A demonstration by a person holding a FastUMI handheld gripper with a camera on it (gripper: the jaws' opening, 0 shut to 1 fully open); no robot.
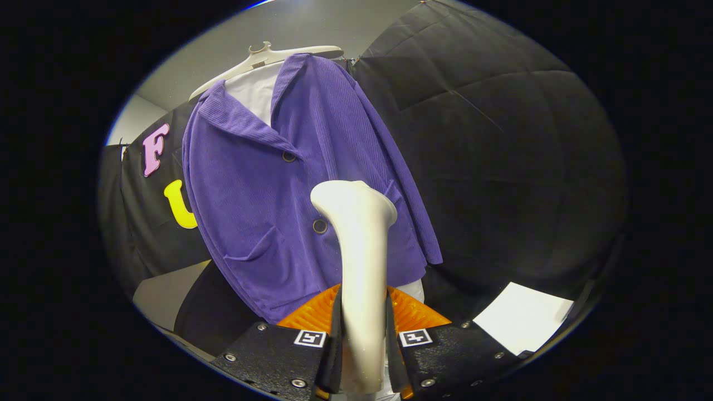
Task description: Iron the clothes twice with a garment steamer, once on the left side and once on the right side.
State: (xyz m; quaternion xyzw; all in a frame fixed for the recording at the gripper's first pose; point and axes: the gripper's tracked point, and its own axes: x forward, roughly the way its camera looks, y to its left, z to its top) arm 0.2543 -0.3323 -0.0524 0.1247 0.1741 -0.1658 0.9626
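Progress: the white plastic garment steamer [359, 262] is already in the grip and raised in front of the clothes, so the pick-up looks done. Nothing on the fabric tells whether either pass has been made. I judge both the left pass and the right pass as still to be accounted for.
Hanger: one cream plastic hanger [267, 58], at the top, carrying everything.
Shirt: one white shirt [253, 94], visible at the open neck under the jacket, with a bit of white at the hem.
Jacket: one purple corduroy jacket [267, 184], hanging upright, collar open, against the black cloth wall.
Pockets: one patch pocket visible, low on the jacket to the left of the steamer.
Buttons: two dark round buttons, the upper button [289, 156] near the collar, the lower button [320, 225] just left of the steamer head.
Steamer position: its head sits over the jacket's middle, right of the button line. I cannot tell if it touches the cloth.
Tool: the gripper [363, 340] is clenched on the steamer's handle, one finger pressing each side.
Paper: one white sheet [521, 323], low and well right of the jacket.
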